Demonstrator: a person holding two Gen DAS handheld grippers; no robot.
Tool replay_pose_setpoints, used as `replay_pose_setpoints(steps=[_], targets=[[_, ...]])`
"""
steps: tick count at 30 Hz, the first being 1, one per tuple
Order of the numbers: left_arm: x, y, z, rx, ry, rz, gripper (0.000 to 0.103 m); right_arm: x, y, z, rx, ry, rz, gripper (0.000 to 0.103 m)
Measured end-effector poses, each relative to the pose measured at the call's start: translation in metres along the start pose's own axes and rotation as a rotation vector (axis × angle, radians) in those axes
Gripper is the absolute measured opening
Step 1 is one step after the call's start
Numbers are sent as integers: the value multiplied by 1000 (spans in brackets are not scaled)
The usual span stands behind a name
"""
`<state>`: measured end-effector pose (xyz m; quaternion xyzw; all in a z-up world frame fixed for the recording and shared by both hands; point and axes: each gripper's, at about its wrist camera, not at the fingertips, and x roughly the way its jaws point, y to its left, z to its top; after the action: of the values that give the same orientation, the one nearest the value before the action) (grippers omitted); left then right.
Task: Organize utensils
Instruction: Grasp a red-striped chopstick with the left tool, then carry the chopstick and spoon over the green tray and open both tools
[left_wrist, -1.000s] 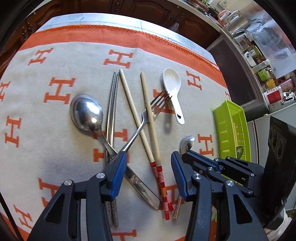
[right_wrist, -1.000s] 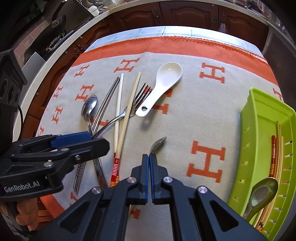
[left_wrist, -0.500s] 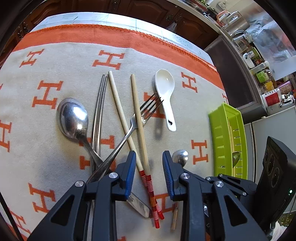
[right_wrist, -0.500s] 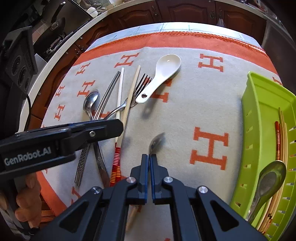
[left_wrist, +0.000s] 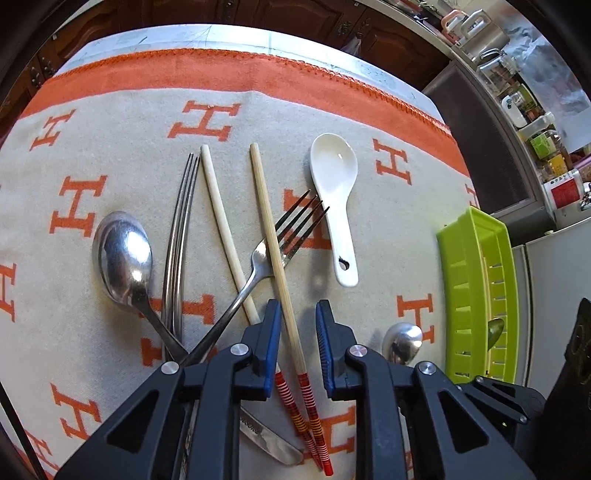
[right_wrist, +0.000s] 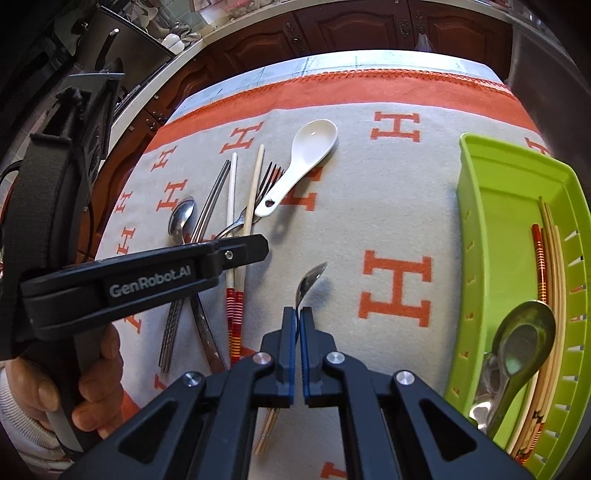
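The left gripper (left_wrist: 297, 332) is closing around a bamboo chopstick with red-striped end (left_wrist: 271, 254), lower centre of frame. The right gripper (right_wrist: 295, 325) is clamped on a small metal spoon (right_wrist: 308, 284), centre frame.

Left tongs (left_wrist: 297, 325) narrowed — closing around bamboo chopstick (left_wrist: 271, 236).

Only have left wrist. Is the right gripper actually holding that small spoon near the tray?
Observer: Yes. The right gripper is shut on the small spoon by its handle, with the bowl pointing away from it.
Operator: What's in the green tray? I only see a spoon tip.
Observer: The green tray holds several chopsticks along its right side. A metal spoon lies over their near ends.
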<state>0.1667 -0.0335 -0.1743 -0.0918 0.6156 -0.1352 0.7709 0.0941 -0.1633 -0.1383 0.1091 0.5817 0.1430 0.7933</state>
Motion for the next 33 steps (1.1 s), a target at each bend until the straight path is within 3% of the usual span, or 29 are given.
replay_pose_setpoints(steps=[1,3,7,12,19,28,33], targets=[[0,-2,0,7,-4,11,17,-1,-1,0,1,-2,-1,2],[2,-7,0,29,-21,68,7,-3,-2,0,5,-7,2,2],[1,-7,-1,13,-38,69,4,-9,-6,-1,22,-16,8,2],[-19,4,-10,-37,-33,16,3,-21,-9,-2,45,-35,30,2],[-63,-6,-31,-13,-33,-58,3,-43,-12,-3,72,-69,48,2],[-81,-62,-42,105,11,-169,3,-94,-34,-7,106,-151,5,2],[-70,-110,-46,191,48,-223,3,-123,-65,-21,99,-173,-96,2]])
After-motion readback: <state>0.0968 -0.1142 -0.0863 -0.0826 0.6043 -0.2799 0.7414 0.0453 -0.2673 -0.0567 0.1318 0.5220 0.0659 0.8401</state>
